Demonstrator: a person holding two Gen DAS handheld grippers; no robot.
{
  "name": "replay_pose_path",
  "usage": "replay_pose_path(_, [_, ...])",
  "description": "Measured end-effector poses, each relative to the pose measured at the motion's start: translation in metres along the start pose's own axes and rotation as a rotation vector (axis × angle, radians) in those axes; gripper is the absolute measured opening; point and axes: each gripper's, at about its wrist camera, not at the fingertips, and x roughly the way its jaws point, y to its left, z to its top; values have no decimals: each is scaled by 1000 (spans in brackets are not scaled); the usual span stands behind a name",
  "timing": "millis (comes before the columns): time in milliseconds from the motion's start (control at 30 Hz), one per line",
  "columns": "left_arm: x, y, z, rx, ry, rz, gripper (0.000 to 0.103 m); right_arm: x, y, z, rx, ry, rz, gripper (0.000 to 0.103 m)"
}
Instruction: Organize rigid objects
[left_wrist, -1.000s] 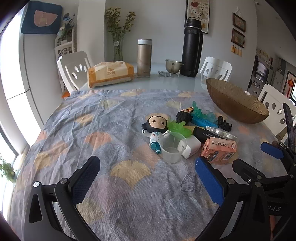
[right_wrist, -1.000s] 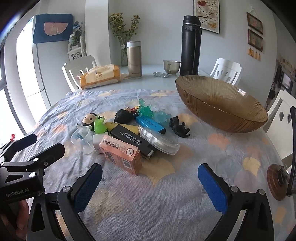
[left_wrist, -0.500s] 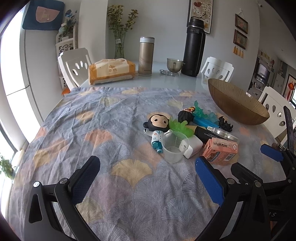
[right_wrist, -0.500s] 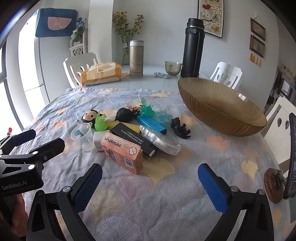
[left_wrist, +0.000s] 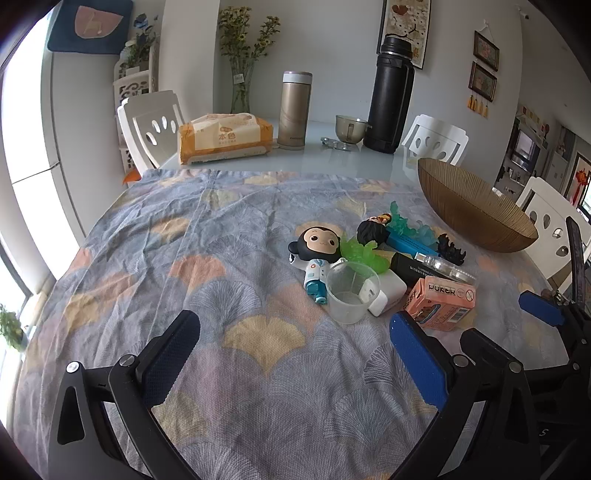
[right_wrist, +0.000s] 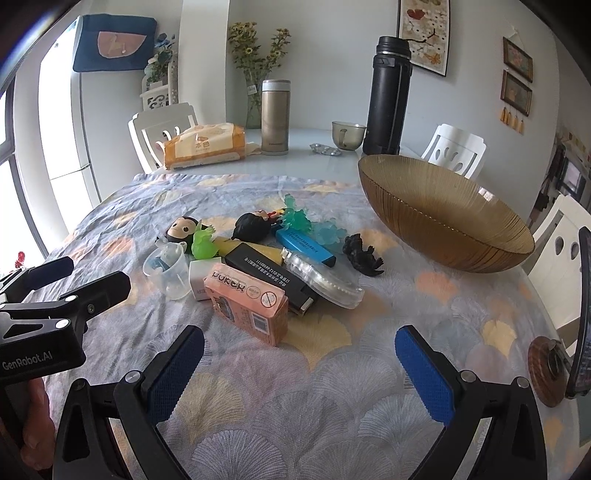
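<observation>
On the bench cloth, at 12 o'clock from both tongs, the rigid objects lay in one heap: pink poker box (right_wrist: 249, 308), clear cup (left_wrist: 351, 291), monkey figure (left_wrist: 317, 254), blue marker (right_wrist: 304, 245), black dinosaur (right_wrist: 364, 254). Amber bowl (right_wrist: 443, 221) stood at 2 o'clock, nothing inside it. Left tongs (left_wrist: 295, 354) and right tongs (right_wrist: 299, 369) were spread apart, holding nothing. Judged: sorting not begun; every piece left to move.
</observation>
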Motion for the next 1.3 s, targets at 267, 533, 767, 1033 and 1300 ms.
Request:
replay_pose_path(267, [0, -1, 0, 5, 1, -2, 102, -1, 1, 0, -2, 1, -1, 103])
replay_pose_path(533, [0, -1, 0, 9, 1, -3, 102, 0, 4, 0, -15, 2, -5, 103])
replay_pose_path(767, [1, -3, 0, 13, 1, -7, 102, 0, 4, 0, -15, 2, -3, 103])
replay_pose_path(1033, [1, -4, 0, 19, 0, -7, 102, -1, 5, -1, -22, 4, -10, 103])
replay_pose_path(1300, [-2, 7, 4, -22, 36, -185, 102, 4, -1, -1, -21, 127, 152, 103])
